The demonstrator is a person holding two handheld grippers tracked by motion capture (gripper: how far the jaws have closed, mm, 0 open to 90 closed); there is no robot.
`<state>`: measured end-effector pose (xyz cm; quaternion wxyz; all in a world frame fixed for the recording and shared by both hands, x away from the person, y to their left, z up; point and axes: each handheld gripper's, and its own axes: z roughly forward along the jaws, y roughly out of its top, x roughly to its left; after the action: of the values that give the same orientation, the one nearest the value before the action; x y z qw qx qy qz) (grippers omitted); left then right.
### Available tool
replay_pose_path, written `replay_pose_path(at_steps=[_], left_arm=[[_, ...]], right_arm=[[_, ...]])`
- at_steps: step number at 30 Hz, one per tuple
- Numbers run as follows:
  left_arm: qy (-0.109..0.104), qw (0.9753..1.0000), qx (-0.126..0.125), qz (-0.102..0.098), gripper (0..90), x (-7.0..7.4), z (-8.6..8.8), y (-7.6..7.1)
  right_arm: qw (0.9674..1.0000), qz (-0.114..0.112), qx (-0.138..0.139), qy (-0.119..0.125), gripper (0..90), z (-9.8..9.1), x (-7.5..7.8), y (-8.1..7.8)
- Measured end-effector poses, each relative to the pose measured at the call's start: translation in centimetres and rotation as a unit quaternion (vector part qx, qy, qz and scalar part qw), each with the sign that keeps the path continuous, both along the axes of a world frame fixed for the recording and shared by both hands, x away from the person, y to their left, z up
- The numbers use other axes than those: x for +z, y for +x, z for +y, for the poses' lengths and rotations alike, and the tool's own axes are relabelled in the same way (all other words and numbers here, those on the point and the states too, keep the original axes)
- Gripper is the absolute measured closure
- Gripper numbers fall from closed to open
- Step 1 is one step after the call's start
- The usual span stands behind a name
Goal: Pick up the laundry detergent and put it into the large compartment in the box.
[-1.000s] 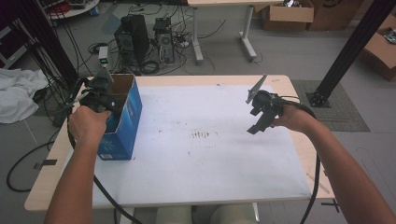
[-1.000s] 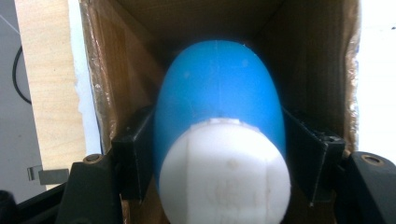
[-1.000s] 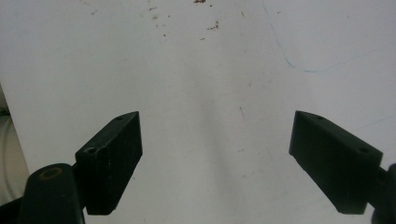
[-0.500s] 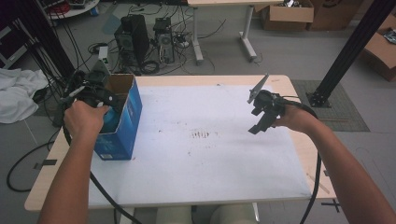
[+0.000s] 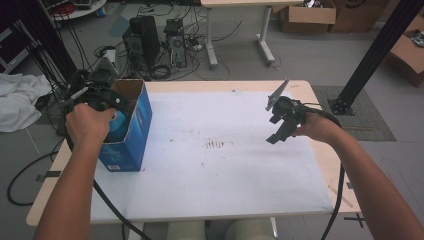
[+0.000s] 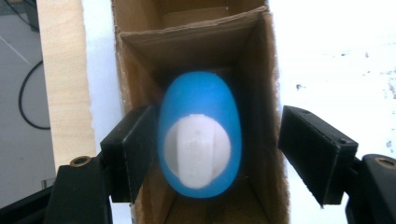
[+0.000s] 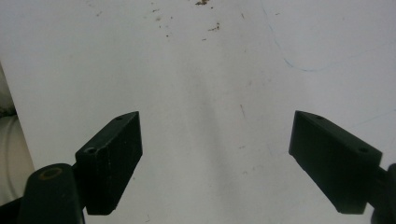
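A blue egg-shaped object [image 6: 201,107] with a white patch on its near face sits inside the open cardboard box [image 6: 140,42], whose outside is blue [image 5: 125,145], at the table's left edge. My left gripper [image 6: 217,140] hangs over the box mouth with the egg between its jaws. The jaws have just been opening: the left pad [image 6: 135,144] is beside the egg and the right pad [image 6: 313,149] stands well clear of it. In the high view my left gripper [image 5: 97,95] is above the box. My right gripper [image 5: 279,120] hovers over the table's right side, open [image 7: 215,154] and empty.
The white table top [image 5: 215,175] has a small patch of brown marks [image 5: 215,145] at its middle. Computer towers [image 5: 145,42] and cables lie on the floor behind the table. A black post [image 5: 375,55] stands at the right and white cloth [image 5: 17,107] lies at the left.
My left hand has risen a little above the box and drifted slightly left. The right hand and its gripper have kept still.
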<state>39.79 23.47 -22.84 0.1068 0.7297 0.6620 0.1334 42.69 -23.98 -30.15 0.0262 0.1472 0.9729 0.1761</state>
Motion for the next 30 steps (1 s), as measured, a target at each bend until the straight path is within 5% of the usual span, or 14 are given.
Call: replay_pose_path(at_steps=[10, 18, 26, 30], left_arm=[[-0.010, 0.9998, -0.015, -0.009, 22.9, 0.9, -0.8, -0.3], [-0.010, 0.9985, -0.050, -0.019, 21.2, 2.2, -2.2, -0.7], [-0.011, 0.9942, -0.099, -0.041, 20.7, 3.9, -4.3, -1.3], [-0.009, 0.9900, -0.133, -0.048, 20.5, 4.6, -5.6, -1.6]], right_arm=[[1.0000, -0.003, -0.001, 0.000, 17.2, -0.1, 0.3, -0.3], [1.0000, -0.004, -0.002, 0.000, 17.3, -0.2, 0.4, -0.4], [1.0000, -0.005, -0.003, 0.001, 17.2, -0.2, 0.5, -0.5], [1.0000, -0.006, -0.003, 0.001, 17.2, -0.3, 0.6, -0.6]])
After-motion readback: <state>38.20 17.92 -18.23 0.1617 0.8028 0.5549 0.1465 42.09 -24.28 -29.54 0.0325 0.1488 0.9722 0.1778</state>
